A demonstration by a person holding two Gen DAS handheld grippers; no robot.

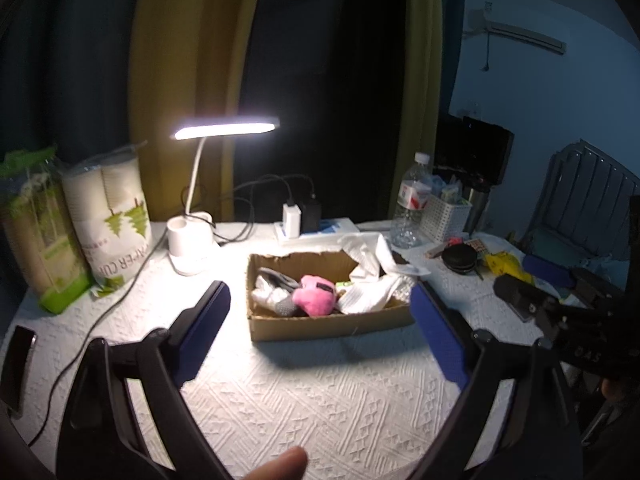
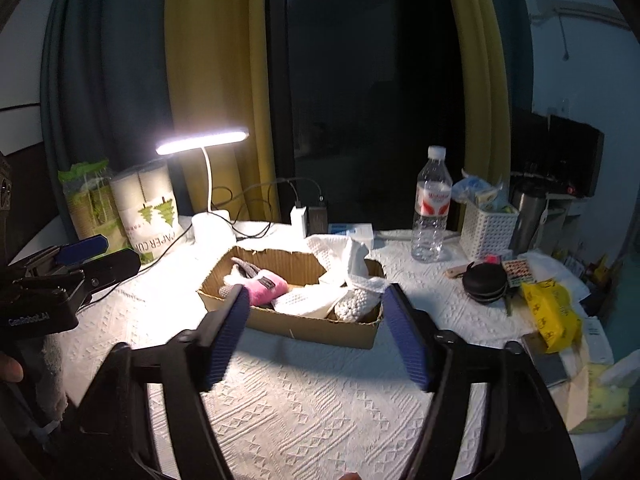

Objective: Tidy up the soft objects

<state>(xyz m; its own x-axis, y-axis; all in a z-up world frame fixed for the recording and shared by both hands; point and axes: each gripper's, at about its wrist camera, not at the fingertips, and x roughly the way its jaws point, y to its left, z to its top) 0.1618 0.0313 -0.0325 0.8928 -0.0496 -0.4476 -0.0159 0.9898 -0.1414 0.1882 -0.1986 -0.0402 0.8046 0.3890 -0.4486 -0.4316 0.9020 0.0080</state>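
Both claws, left gripper point(image 1: 320, 320) and right gripper point(image 2: 316, 332), hang agape and empty before the cardboard box point(image 1: 332, 326) mid-frame (already full of soft things); next probably withdrawing.

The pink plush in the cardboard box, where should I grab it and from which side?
Grip the pink plush across its rounded middle, coming straight down from above: it sits on top of the pile, and the cardboard box walls block a side approach.

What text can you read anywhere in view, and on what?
"PAPER CUP", partly cut off: paper cup sleeve.
"CenRobot.AI": left gripper body, seen from the right wrist.
Water bottle label: blurred, unreadable.
Yellow packet print: too small.
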